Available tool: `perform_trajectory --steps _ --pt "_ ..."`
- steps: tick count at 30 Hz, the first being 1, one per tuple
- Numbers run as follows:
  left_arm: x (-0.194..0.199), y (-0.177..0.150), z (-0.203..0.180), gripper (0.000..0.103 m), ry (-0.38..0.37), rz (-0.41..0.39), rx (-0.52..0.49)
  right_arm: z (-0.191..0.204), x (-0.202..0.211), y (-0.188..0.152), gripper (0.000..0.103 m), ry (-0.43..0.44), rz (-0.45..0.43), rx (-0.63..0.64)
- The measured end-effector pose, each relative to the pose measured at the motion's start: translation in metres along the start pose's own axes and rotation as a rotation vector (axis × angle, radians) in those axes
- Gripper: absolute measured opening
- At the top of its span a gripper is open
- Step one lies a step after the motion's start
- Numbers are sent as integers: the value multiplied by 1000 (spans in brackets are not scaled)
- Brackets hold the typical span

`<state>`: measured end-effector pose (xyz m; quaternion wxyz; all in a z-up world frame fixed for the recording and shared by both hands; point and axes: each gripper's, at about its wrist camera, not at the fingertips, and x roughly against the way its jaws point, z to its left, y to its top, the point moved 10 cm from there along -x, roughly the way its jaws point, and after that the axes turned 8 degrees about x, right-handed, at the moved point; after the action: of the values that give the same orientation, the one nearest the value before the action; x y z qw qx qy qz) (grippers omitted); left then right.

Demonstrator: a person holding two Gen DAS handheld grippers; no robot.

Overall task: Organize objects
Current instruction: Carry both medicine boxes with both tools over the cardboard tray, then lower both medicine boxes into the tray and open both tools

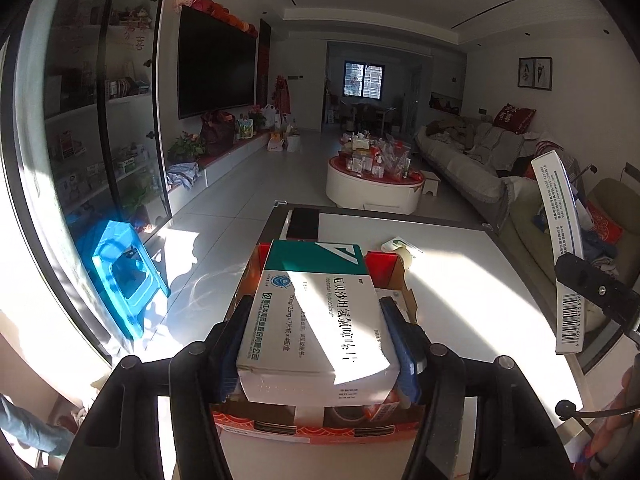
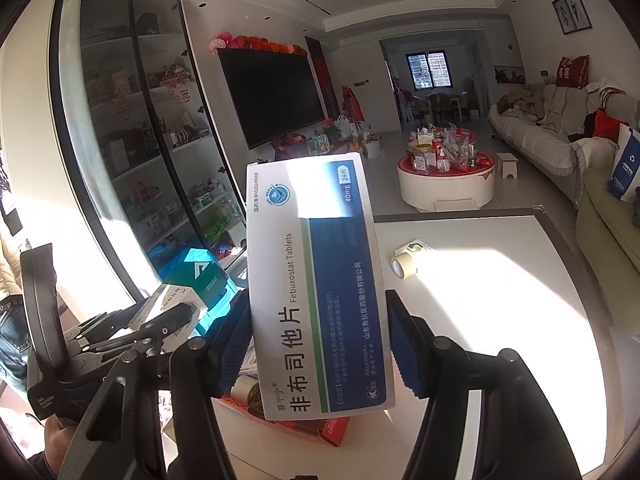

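Observation:
My left gripper (image 1: 316, 308) is shut on a white and green medicine box (image 1: 316, 320), pads pressed on its long sides. It hangs over an open red cardboard box (image 1: 386, 268) on the white table (image 1: 480, 280). My right gripper (image 2: 316, 300) is shut on a blue and white tablet box (image 2: 316, 288), held up above the table with its front to the camera. In the left wrist view this tablet box (image 1: 560, 240) appears edge-on at the far right. The right wrist view shows the green-topped box (image 2: 200, 276) low on the left, beside the red cardboard box (image 2: 332, 428).
A roll of tape (image 2: 404, 265) and a small white and green box (image 2: 414, 249) lie at the table's far side. A black flat object (image 1: 304, 222) sits at its far left corner. A blue stool (image 1: 124, 276) stands left of the table, a sofa (image 2: 540, 140) on the right.

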<state>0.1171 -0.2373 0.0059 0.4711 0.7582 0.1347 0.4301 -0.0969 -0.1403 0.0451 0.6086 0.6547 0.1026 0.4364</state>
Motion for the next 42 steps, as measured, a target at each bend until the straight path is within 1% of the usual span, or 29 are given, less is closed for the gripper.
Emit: perform_trajectory --steps 3,6,7,9,11,12,15,20,25,31,37,42 --pt "1 8 12 66 7 -15 21 -3 0 4 62 1 -9 -17" --pt "-31 9 12 66 -12 19 13 1 -18 -4 62 16 27 -23" --pt "-48 10 10 66 -25 38 10 1 -26 -6 62 19 40 -19" --pt "-82 8 6 65 -67 122 46 2 -44 -10 62 24 66 -22" --pt "-100 11 -2 65 -127 177 77 3 -54 -10 62 36 80 -38" --pt "-106 13 -5 65 -132 192 69 4 -58 -9 62 36 84 -32" --pt "-113 26 -9 65 -118 174 45 5 -68 -7 62 34 86 -15" --pt "-121 44 1 65 -130 173 94 4 -80 -3 62 34 93 -22" --pt "-131 56 8 65 -127 192 111 3 -100 -4 62 37 134 -12" --pt "-143 58 10 65 -112 209 130 8 -127 -9 62 58 185 -12" --pt "-153 63 9 65 -90 200 131 22 -151 -4 62 69 204 12" --pt "-159 67 17 65 -74 187 145 21 -165 -2 62 66 216 -7"
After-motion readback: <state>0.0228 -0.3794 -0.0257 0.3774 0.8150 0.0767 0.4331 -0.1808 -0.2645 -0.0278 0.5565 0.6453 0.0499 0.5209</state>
